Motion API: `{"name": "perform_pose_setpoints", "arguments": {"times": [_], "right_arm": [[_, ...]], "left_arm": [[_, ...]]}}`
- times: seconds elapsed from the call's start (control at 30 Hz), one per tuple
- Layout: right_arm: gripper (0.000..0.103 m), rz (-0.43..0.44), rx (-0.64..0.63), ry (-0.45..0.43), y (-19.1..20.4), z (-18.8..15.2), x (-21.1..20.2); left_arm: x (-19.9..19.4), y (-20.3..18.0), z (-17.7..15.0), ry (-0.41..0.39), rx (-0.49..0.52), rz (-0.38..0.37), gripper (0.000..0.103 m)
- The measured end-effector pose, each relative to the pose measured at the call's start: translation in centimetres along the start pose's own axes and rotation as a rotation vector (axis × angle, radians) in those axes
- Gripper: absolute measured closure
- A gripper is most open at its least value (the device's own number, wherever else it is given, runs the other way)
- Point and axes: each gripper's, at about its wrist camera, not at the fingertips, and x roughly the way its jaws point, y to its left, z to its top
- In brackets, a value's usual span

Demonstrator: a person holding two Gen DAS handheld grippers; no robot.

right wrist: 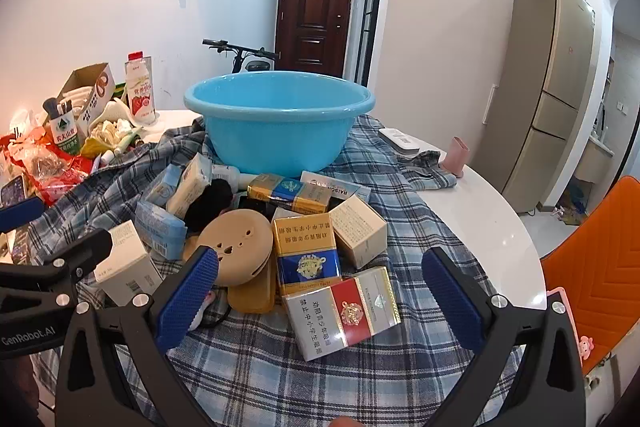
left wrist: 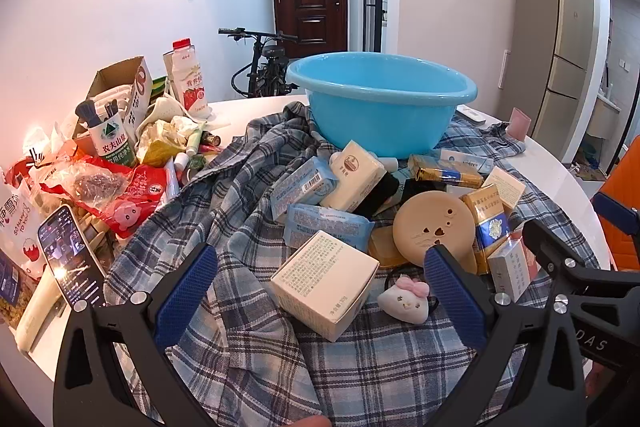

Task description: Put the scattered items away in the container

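Red-white pack: 12 o'clock of right gripper, long axis crosswise; jaws apart. Left gripper apart, farther. Basin beyond.

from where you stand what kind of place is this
Most likely a lived-in home, around a dining table near the entrance. A tall fridge stands to the right, a dark front door ends the hallway with a bicycle parked before it, and the cluttered round table holds household odds and ends.
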Motion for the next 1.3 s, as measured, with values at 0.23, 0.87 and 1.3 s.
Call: {"name": "perform_pose_setpoints", "arguments": {"times": [0.23,0.87,1.3], "right_arm": [[0.000,0.014,0.017,0.008,-0.2,-0.1,0.3],[0.000,0.052,-0.043,0.042,1.7,-0.4,2.1],[0.000,0.077,-0.133,0.167,4.9,-0.6,7.4]], "left_arm": [[0.2,0.0,-0.1,0.008,-0.001,-0.002,0.000],[0.6,1.2,-0.8,0.028,0.005,0.014,0.000],[1.7,4.2,-2.0,0.056,-0.065,0.004,0.000]]}}
